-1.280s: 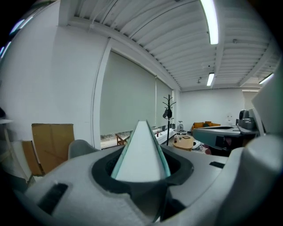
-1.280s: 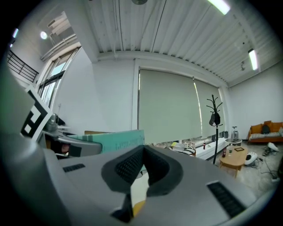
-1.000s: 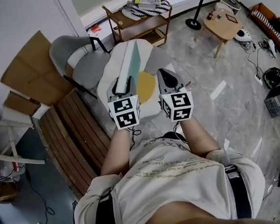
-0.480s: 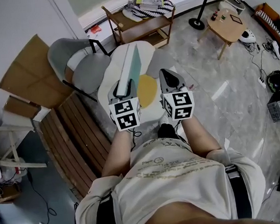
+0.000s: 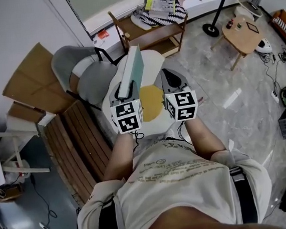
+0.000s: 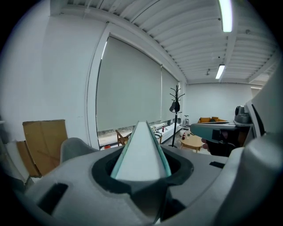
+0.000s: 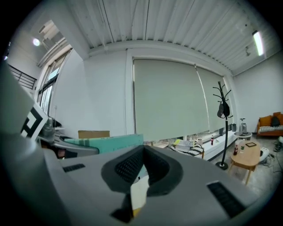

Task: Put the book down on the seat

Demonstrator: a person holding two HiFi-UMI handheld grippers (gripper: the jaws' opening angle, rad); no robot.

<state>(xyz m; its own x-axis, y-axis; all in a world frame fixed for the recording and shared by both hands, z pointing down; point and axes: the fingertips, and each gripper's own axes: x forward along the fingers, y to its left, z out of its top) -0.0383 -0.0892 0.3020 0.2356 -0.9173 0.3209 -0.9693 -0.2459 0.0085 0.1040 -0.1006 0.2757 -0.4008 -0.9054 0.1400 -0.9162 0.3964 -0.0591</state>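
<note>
A thin teal book (image 5: 131, 70) stands on edge and points away from me, with my left gripper (image 5: 125, 90) shut on its near end. In the left gripper view the book (image 6: 141, 150) runs straight out from between the dark pads. My right gripper (image 5: 170, 79) hangs just right of the book, jaws together and holding nothing; its view shows the book (image 7: 106, 143) side-on at the left. Below both grippers lies a round white seat with a yellow centre (image 5: 150, 96).
A grey shell chair (image 5: 81, 72) stands left of the seat, with a slatted wooden bench (image 5: 78, 143) and leaning cardboard (image 5: 29, 79) near it. Behind are a wooden shelf (image 5: 147, 28) with striped cloth, a coat stand base (image 5: 210, 29) and a small wooden table (image 5: 243, 29).
Both grippers keep their pose and the left keeps its hold on the book. The view has shifted, so the white-and-yellow seat now lies closer under the grippers.
</note>
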